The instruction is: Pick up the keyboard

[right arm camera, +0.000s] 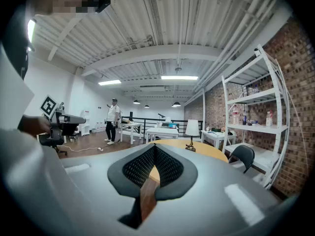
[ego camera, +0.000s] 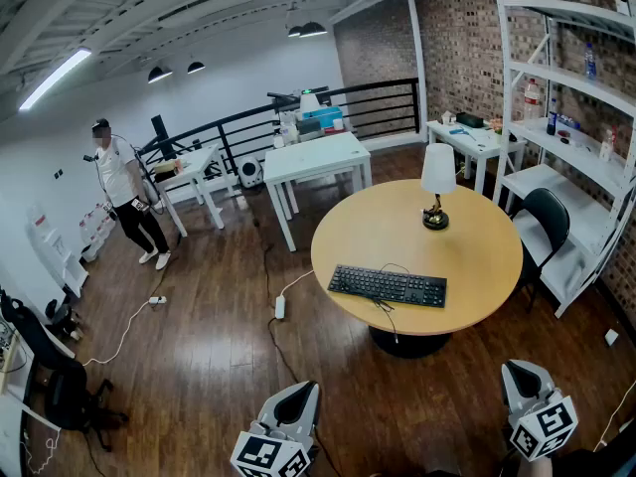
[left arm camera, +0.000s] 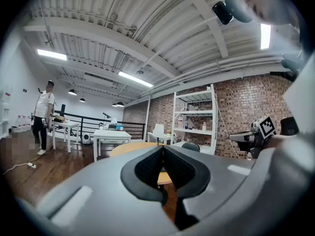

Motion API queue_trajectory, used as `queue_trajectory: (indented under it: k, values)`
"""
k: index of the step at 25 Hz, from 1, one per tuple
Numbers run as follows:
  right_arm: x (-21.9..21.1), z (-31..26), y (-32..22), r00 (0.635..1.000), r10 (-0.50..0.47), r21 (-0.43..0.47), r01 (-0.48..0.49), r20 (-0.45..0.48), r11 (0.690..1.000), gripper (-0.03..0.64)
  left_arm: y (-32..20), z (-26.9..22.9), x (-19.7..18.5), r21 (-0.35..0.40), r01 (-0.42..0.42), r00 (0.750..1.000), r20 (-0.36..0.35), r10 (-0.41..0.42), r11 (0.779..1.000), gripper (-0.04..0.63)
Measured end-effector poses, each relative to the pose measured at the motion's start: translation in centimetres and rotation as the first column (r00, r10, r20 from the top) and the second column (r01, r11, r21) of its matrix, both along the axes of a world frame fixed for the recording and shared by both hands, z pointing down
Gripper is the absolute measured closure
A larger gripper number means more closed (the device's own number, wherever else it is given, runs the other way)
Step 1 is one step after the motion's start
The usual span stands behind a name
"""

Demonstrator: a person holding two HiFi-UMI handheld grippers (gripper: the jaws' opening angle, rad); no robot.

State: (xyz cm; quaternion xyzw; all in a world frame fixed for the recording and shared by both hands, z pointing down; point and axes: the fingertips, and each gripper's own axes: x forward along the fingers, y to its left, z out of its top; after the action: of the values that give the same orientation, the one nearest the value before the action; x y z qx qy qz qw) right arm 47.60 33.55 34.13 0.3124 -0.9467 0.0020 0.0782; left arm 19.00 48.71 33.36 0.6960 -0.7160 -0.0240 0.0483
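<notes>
The black rectangular keyboard [ego camera: 388, 286] lies flat on the round pale-wood table [ego camera: 477, 256] in the head view, on the near left part of the top, with its thin black cable [ego camera: 390, 321] trailing over the table's near edge. A small lamp with a white shade and dark base [ego camera: 437, 182] stands nearer the table's middle, beyond the keyboard and apart from it. A black chair [ego camera: 545, 222] sits just beside the table's right edge, and a white rectangular table [ego camera: 318, 157] stands beyond its far left side. The grey left gripper [ego camera: 304, 390] and the grey right gripper [ego camera: 521, 370] sit low on the table's near side, both well apart from it and from the keyboard. In the left gripper view the left gripper's [left arm camera: 162, 156] textured black pads are pressed together with nothing between them. The table's top edge [left arm camera: 128, 148] shows just past their tips, and the keyboard cannot be made out there. In the right gripper view the right gripper's [right arm camera: 154, 156] pads likewise meet on nothing, and beyond them lies the table's pale top [right arm camera: 206, 149] with the lamp [right arm camera: 191, 132] upright on it.
</notes>
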Motion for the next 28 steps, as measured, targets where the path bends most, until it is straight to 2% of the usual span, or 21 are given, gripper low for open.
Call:
queue_trajectory:
  k: [7, 11, 16, 20, 24, 28]
  values:
    - [-5.1, 1.8, -1.8, 1.0, -0.006, -0.029, 0.005, -0.007, 1.0, 0.615, -2.6, 1.4, -4.3, -0.014, -0.029, 1.0, -0.002, 0.029, 0.999, 0.565]
    - [-8.2, 2.2, -5.5, 0.999, -0.037, -0.027, 0.037, -0.012, 0.999, 0.615, -5.8, 1.9, -7.3, -0.015, 0.006, 1.0, -0.019, -0.006, 1.0, 0.565]
    - [-12.3, 2.3, -12.1, 0.995, -0.056, -0.062, 0.061, 0.079, 0.996, 0.615, -11.6, 1.7, -10.0, -0.03, -0.006, 1.0, -0.017, 0.006, 1.0, 0.565]
    - [-17.1, 1.9, -18.9, 0.991, -0.101, -0.049, 0.105, 0.091, 0.993, 0.615, -18.6, 0.6, -13.0, -0.045, -0.005, 1.0, 0.003, 0.005, 0.999, 0.565]
    - [-19.8, 2.7, -28.8, 0.988, -0.08, -0.082, 0.091, 0.136, 0.992, 0.615, -28.2, 0.1, -16.9, -0.021, 0.02, 0.999, 0.036, -0.019, 1.0, 0.566]
    - [-22.0, 4.7, -37.1, 0.988, -0.056, -0.116, 0.073, 0.141, 0.991, 0.615, -36.4, 2.4, -19.9, -0.102, -0.004, 0.998, 0.054, 0.01, 0.995, 0.566]
